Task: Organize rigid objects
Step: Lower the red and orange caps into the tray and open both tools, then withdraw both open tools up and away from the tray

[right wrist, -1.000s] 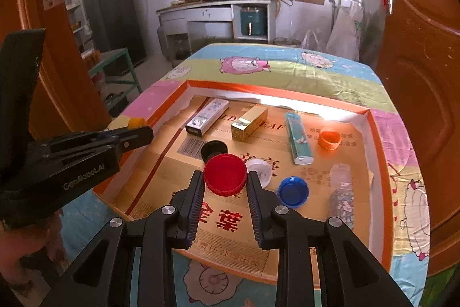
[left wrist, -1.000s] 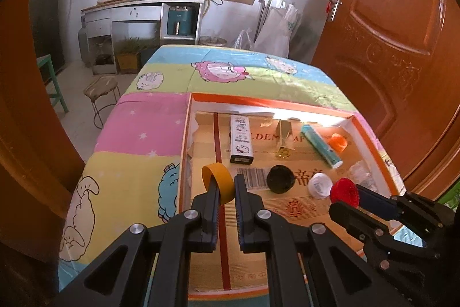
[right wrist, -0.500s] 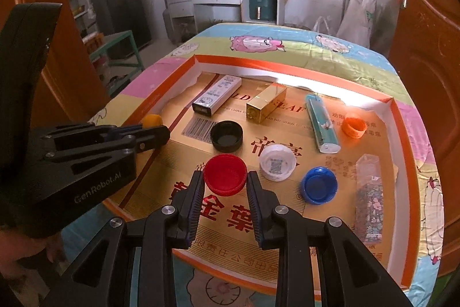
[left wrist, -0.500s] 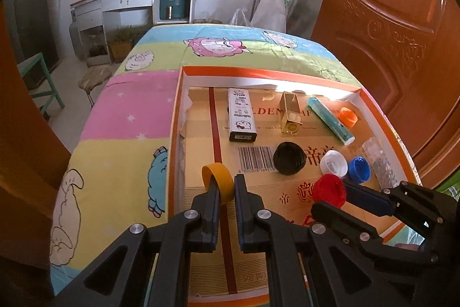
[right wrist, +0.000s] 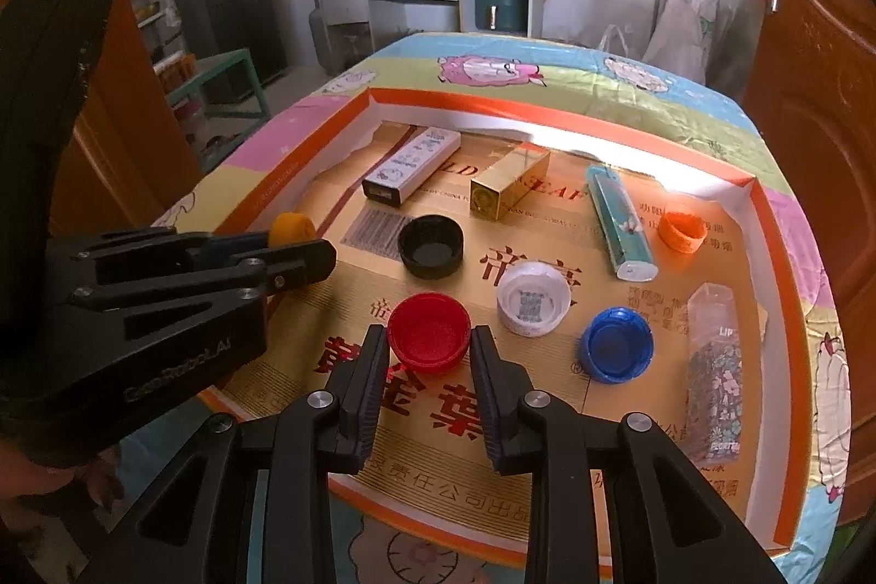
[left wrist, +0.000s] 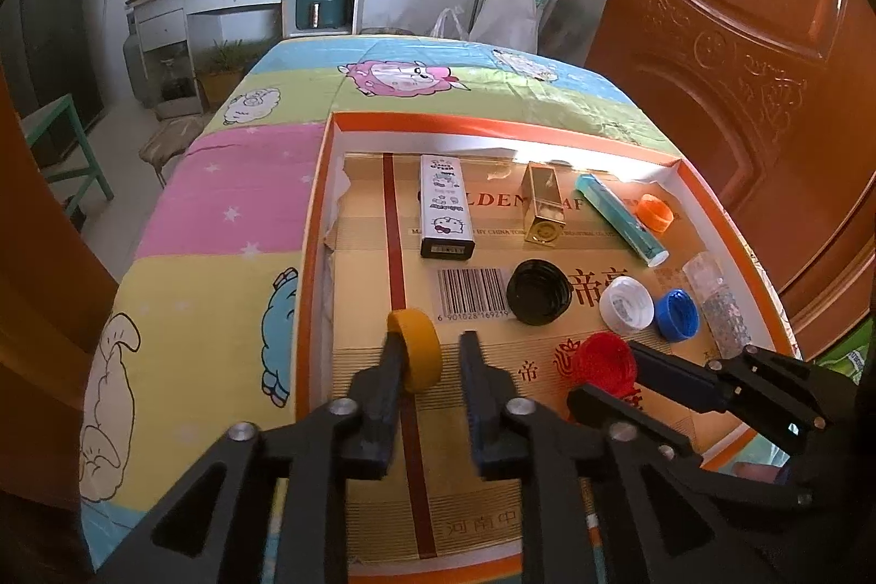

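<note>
Tray [left wrist: 320, 201] with orange rim is lying on the patterned cloth, holding boxes and scattered caps. Left gripper [left wrist: 427, 354] is opening, the yellow cap [left wrist: 416, 348] leaning against only its left finger near the tray's left wall. Right gripper [right wrist: 428, 354] is clamping the red cap [right wrist: 428, 331] over the tray floor.
</note>
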A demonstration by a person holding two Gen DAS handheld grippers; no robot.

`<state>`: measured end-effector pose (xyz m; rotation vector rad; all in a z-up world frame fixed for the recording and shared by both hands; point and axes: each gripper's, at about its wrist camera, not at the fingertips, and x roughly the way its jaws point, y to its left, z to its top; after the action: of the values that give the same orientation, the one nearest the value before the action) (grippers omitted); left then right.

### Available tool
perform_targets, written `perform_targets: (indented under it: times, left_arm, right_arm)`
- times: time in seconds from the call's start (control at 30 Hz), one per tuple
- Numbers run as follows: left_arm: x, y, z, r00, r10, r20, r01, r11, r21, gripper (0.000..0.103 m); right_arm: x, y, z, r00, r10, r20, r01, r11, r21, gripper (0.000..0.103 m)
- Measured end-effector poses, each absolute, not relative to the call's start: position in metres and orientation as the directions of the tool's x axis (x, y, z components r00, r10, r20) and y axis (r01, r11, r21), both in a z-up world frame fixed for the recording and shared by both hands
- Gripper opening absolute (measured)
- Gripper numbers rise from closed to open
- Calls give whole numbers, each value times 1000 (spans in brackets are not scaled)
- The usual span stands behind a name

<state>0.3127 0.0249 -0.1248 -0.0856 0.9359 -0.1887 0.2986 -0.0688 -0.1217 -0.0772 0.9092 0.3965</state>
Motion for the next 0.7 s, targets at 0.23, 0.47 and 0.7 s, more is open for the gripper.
perform_targets:
  times: [0.23, 0.47, 0.7]
  left_arm:
    - [309, 25, -121, 588, -206, -782, 130, 978, -160, 37]
    - [305, 28, -117, 596, -208, -776, 127, 978, -165, 38]
    - [299, 28, -110, 611, -220, -761, 134, 975, -174, 38]
  right_arm:
    - [299, -72, -122, 543, 311, -780, -362, 925, 117, 32]
    - [295, -75, -119, 549, 311, -776, -359, 926, 117, 38]
    - [288, -78, -112, 562, 311, -766, -355, 928, 116, 38]
